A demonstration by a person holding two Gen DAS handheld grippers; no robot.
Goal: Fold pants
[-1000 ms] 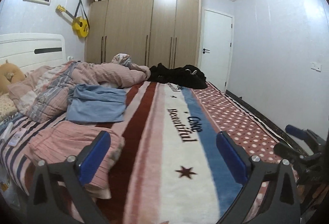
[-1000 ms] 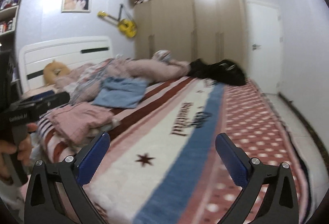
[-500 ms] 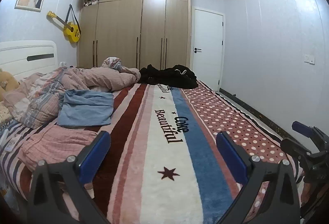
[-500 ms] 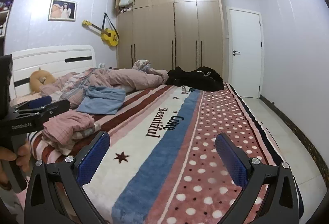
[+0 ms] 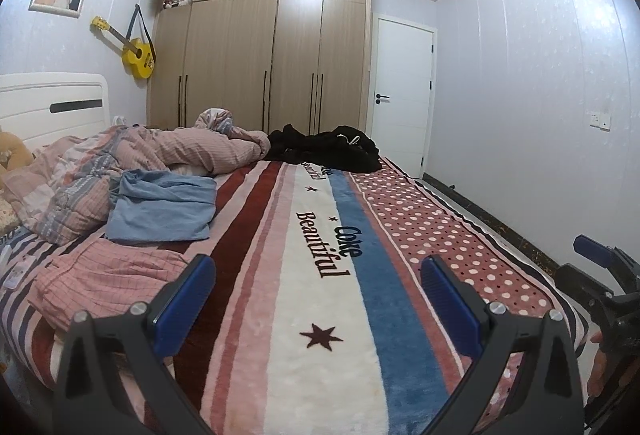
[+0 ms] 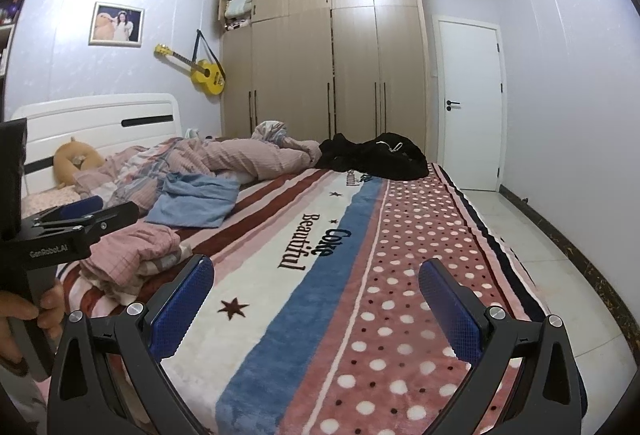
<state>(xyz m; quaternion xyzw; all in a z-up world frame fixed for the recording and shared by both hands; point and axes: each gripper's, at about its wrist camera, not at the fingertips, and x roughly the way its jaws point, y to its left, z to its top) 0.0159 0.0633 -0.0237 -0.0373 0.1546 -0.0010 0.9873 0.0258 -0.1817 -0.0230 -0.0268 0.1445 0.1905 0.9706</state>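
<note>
A pile of black clothes [image 5: 324, 149] lies at the far end of the bed; it also shows in the right wrist view [image 6: 376, 155]. Folded pink checked pants [image 5: 104, 275] lie near the bed's front left, also in the right wrist view [image 6: 132, 247]. A folded blue garment [image 5: 160, 207] lies behind them, also in the right wrist view [image 6: 196, 203]. My left gripper [image 5: 318, 299] is open and empty above the striped blanket [image 5: 320, 315]. My right gripper [image 6: 316, 299] is open and empty above the blanket's dotted side [image 6: 400, 275].
A crumpled pink quilt [image 5: 168, 151] covers the bed's left half by the white headboard [image 5: 52, 103]. A wardrobe [image 5: 272, 55] and a white door [image 5: 400, 95] stand at the far wall. Tiled floor [image 6: 540, 255] runs along the bed's right side.
Both grippers have drawn back and swung right, away from the folded pink pants. Both stay open and empty.
</note>
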